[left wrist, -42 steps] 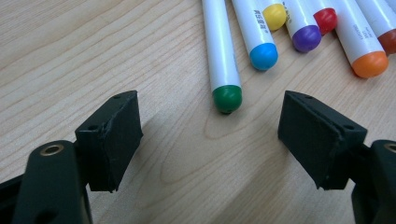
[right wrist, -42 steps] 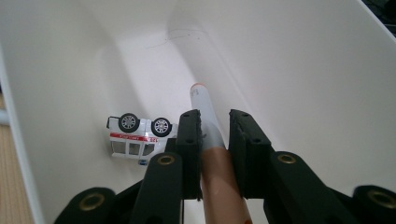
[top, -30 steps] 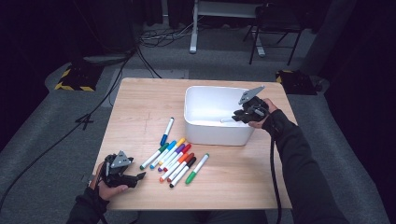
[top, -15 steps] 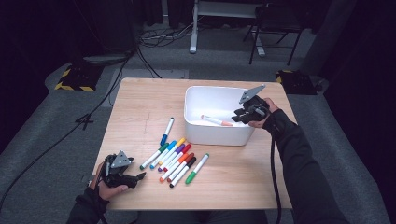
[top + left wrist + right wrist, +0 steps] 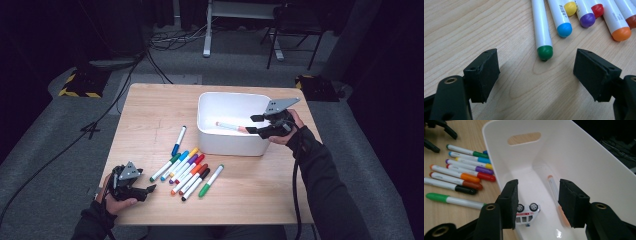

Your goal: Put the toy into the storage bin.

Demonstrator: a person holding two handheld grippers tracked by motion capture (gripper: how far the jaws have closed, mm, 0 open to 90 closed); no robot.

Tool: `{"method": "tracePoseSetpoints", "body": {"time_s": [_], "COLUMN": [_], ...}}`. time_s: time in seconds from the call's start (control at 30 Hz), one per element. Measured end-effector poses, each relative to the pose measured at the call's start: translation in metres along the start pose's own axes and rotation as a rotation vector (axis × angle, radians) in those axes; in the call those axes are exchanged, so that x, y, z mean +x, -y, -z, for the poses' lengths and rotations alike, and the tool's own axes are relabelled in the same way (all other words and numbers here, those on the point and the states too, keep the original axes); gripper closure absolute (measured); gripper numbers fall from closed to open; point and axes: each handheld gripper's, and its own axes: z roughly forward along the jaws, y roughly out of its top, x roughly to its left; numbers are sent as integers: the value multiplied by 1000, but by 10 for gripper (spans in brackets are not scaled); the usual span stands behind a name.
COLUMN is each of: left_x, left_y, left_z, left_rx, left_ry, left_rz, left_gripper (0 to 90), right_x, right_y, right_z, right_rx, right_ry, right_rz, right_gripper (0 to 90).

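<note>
Deposit step: right gripper (image 5: 254, 124) fingers, just opening, stand half apart and empty over the white plastic bin (image 5: 210, 137), where the salmon-capped marker (image 5: 231, 126) lies. Left gripper (image 5: 150, 189) gapes empty. Next: fetch the green-capped marker (image 5: 541, 30).

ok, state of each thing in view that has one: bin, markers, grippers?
white bin: upright, open-topped.
pink marker: lying loose on the bin floor, capped.
toy van: on its side in the bin.
markers on table: capped, lying in a loose row.
blue marker: capped, lying apart from the row.
left gripper: open, nothing between the jaws.
right gripper: jaws just opening over the bin, holding nothing.
</note>
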Motion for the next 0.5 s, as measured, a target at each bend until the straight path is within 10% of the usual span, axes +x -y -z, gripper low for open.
{"method": "tracePoseSetpoints", "body": {"time_s": [0.5], "left_x": [0], "left_y": [0], "left_z": [0], "left_rx": [-1], "left_ry": [1], "left_rz": [3], "left_gripper": [211], "right_x": [51], "right_y": [0], "right_z": [7], "right_rx": [-115], "right_ry": [-65], "right_rz": [98], "right_gripper": [370]}}
